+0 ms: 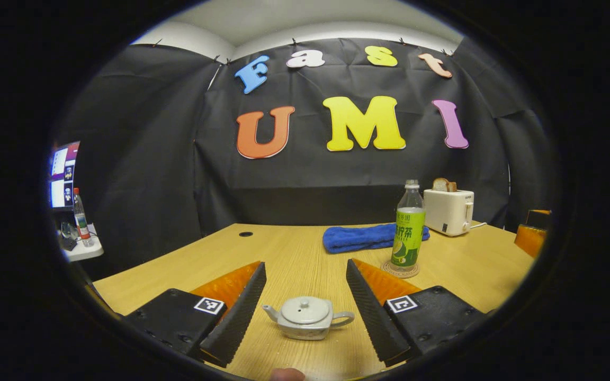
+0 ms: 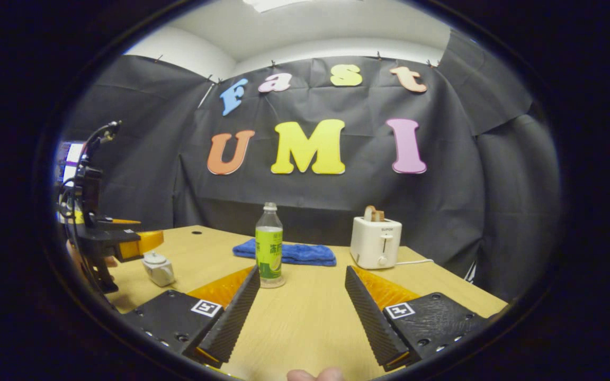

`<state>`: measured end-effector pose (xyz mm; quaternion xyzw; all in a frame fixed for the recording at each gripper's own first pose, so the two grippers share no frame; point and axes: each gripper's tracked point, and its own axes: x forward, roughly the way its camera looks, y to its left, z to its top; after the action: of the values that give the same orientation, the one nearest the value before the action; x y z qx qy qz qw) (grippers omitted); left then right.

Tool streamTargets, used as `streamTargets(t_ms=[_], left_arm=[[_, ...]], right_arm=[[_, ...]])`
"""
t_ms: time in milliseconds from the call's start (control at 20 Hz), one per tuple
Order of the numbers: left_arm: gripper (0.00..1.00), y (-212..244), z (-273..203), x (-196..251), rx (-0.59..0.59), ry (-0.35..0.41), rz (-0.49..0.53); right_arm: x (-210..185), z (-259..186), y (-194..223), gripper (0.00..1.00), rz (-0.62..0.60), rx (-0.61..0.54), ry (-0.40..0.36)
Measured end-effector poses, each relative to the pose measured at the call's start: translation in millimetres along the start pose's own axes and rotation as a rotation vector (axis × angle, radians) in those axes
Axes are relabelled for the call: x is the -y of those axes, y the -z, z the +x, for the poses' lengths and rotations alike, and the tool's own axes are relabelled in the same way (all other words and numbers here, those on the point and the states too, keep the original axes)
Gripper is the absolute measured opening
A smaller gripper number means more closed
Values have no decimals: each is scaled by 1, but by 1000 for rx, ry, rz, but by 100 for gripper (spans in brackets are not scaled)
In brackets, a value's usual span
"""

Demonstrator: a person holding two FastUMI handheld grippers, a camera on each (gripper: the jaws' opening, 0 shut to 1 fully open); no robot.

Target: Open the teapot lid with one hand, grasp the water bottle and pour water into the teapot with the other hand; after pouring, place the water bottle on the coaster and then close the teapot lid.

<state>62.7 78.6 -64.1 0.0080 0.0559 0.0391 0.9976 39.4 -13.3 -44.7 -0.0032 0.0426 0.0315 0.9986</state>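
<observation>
Squat glazed teapot point(image 1: 306, 317), lid on. Ribbed plastic water bottle point(image 1: 407, 227) stands on round coaster point(image 1: 401, 269) behind it. Left gripper point(image 1: 305, 309) and right gripper point(image 2: 302, 312) both spread, empty.

- The table point(image 1: 294, 254) looks like pale wood with a smooth, faintly shiny top.
- The teapot point(image 1: 305, 317) is glazed white ceramic, glossy.
- The water bottle point(image 1: 409, 227) is clear plastic with a glossy label.
- The towel point(image 1: 358, 237) is soft, fuzzy blue cloth.
- The toaster point(image 1: 449, 211) is smooth white plastic.
- The booth wall is matt, creased cloth.

Both tongs point(image 1: 305, 296) point(image 2: 302, 296) have ribbed wedge fingers, square markers, screws.
</observation>
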Motion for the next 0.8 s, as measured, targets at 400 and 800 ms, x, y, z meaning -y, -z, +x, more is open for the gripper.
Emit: streamTargets(t_ms=[400,800], left_arm=[[95,-66,-60,35,99,-2,22],[96,-79,-99,65,143,34,10]], right_arm=[[24,-28,-42,98,32,46,82],[21,-61,-58,95,18,86,103]])
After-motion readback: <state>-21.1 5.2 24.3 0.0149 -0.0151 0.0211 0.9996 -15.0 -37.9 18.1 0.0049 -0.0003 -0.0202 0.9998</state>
